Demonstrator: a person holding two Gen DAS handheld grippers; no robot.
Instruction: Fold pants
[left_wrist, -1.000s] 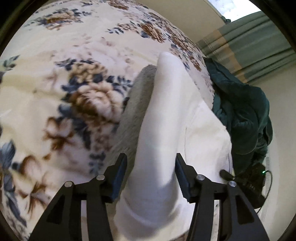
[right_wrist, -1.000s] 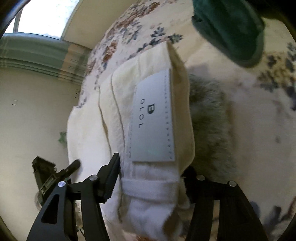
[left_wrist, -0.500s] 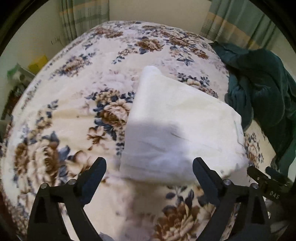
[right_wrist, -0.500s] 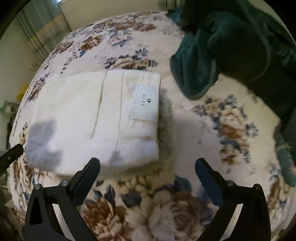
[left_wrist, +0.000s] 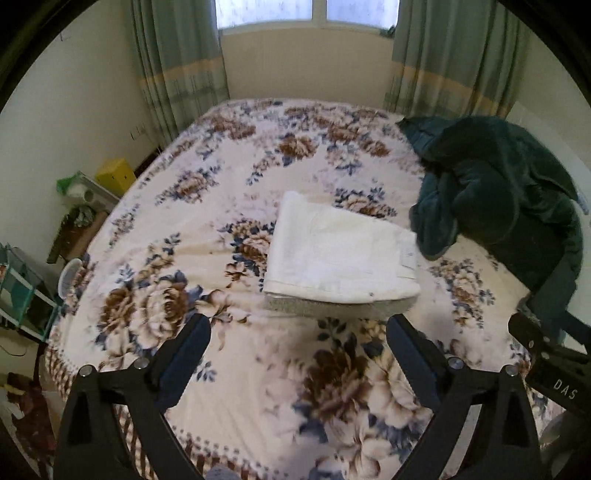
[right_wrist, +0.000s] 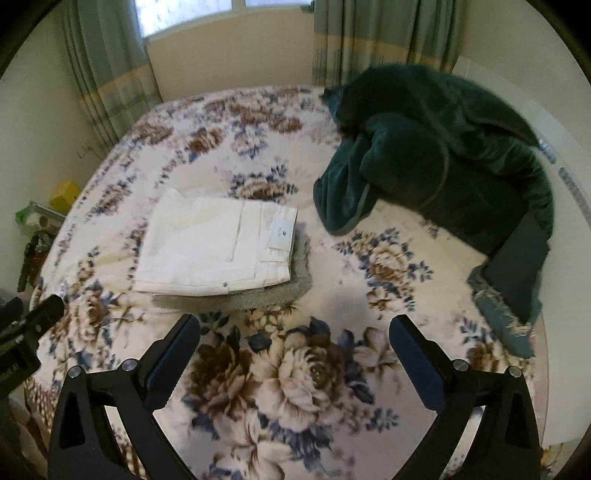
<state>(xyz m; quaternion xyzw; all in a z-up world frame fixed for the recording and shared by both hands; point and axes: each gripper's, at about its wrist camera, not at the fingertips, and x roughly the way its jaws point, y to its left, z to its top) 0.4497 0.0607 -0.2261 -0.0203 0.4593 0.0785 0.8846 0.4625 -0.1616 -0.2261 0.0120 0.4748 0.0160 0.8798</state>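
The white pants (left_wrist: 340, 251) lie folded into a flat rectangle on the floral bedspread (left_wrist: 207, 192), with grey fleece lining showing along the near edge. They also show in the right wrist view (right_wrist: 218, 245), with a small label patch at the waistband. My left gripper (left_wrist: 298, 334) is open and empty, held back above the bed in front of the pants. My right gripper (right_wrist: 294, 334) is open and empty too, held back near the bed's front. Neither touches the pants.
A dark green fleece garment (left_wrist: 495, 184) is heaped on the bed's right side, also in the right wrist view (right_wrist: 443, 147). Curtains (left_wrist: 177, 66) and a window stand behind the bed. Cluttered shelves with a yellow box (left_wrist: 114, 175) stand left of the bed.
Both grippers let go of the pants, opened wide and pulled back from the bed. The pants now lie folded on the bedspread.
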